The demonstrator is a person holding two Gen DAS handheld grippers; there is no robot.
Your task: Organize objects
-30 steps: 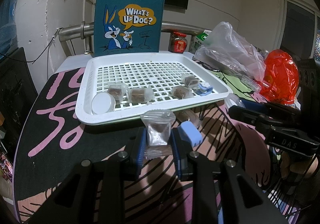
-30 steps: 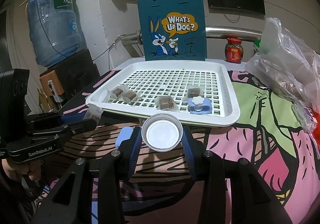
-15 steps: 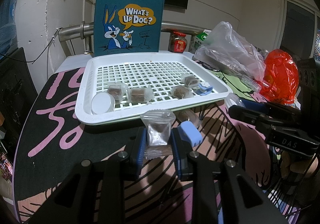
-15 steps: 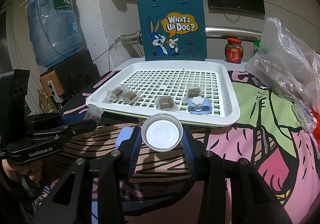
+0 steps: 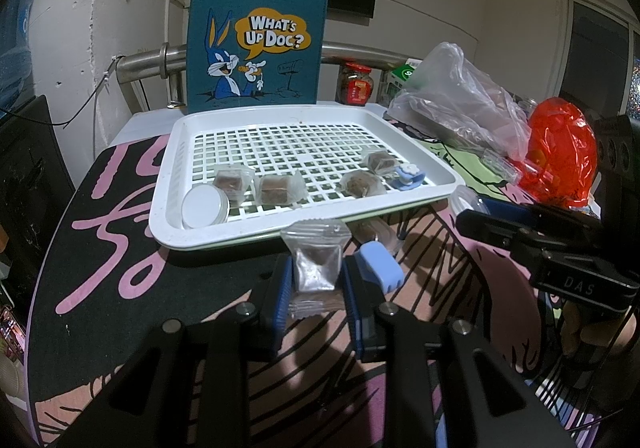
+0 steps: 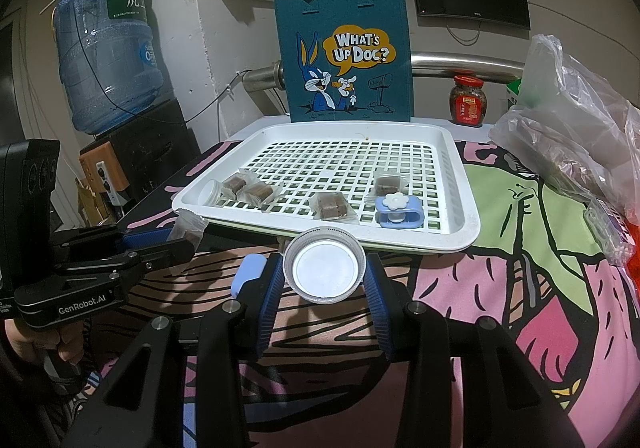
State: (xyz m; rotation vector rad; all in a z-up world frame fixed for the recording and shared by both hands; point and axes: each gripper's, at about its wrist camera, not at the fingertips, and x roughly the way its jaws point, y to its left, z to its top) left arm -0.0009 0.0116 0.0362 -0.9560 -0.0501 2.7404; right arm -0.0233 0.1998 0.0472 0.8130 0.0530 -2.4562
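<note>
My left gripper is shut on a clear snack packet with a brown cube inside, held just in front of the white slotted tray. My right gripper is shut on a round clear lidded jar, held just before the tray's near rim. In the tray lie several wrapped brown cubes, a small white-lidded jar and a blue flower clip. The left gripper also shows in the right wrist view.
A blue clip and another wrapped cube lie on the patterned tablecloth before the tray. A blue "What's Up Doc?" bag stands behind it. Clear plastic bags and a red bag are at right. A water bottle stands at left.
</note>
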